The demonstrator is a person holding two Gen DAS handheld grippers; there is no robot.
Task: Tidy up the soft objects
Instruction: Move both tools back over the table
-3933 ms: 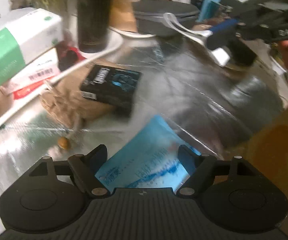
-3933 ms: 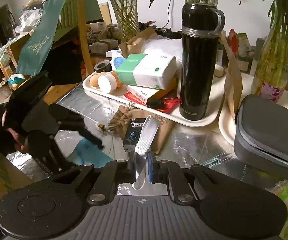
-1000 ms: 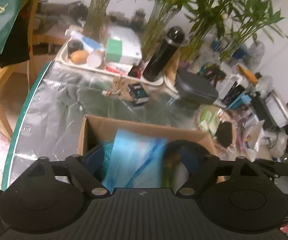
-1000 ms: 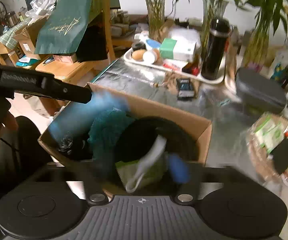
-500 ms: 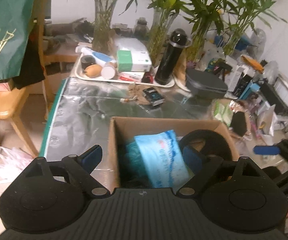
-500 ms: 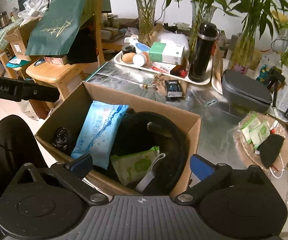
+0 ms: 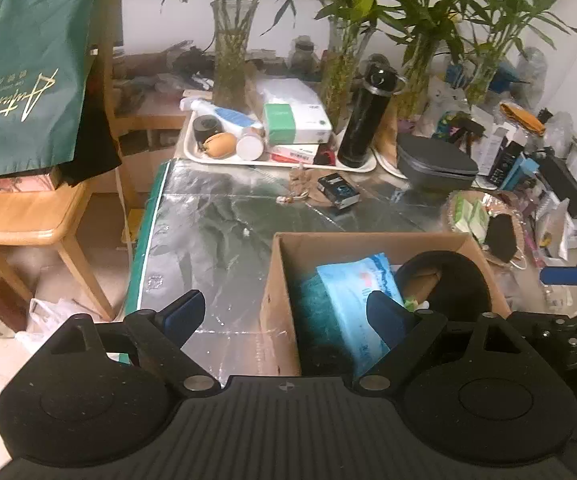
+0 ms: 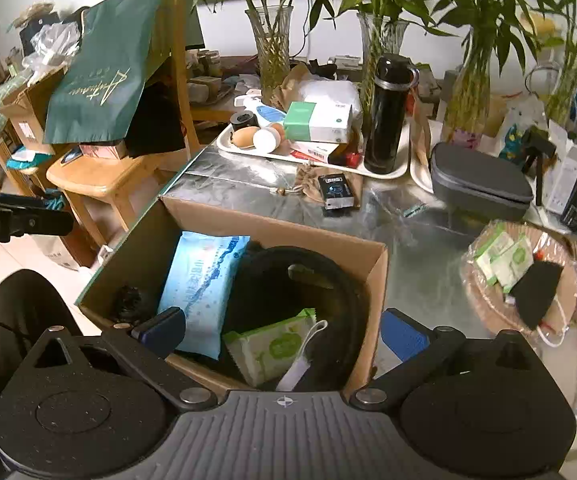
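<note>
Two claws up front, both spread wide with nothing pinched: the left claw (image 7: 286, 314) hangs over the near left corner of the box, and the right claw (image 8: 284, 330) sits over its near edge.

One cardboard box (image 8: 266, 226) on the silver-covered worktop (image 7: 216, 216). Inside I count one blue wipes pack (image 8: 202, 280) leaning in the left half, one green-and-white wipes pack (image 8: 274, 346) nearer the front, a white mask (image 8: 300, 362) lying against it, a black ring-shaped thing (image 8: 324, 280) around those two, plus something teal (image 7: 308, 308) and a small dark clump (image 8: 128, 300) at the left wall that I can't identify.

To the right, one wicker basket (image 8: 568, 300) holds two small green-white packets (image 8: 504, 256) and one black mask (image 8: 536, 292).

Further back: one small black box (image 8: 336, 192), one grey zip case (image 8: 480, 184), then one white tray (image 8: 316, 156) with a black flask (image 8: 386, 120), a green-white tissue box (image 8: 316, 122) and other bits.
</note>
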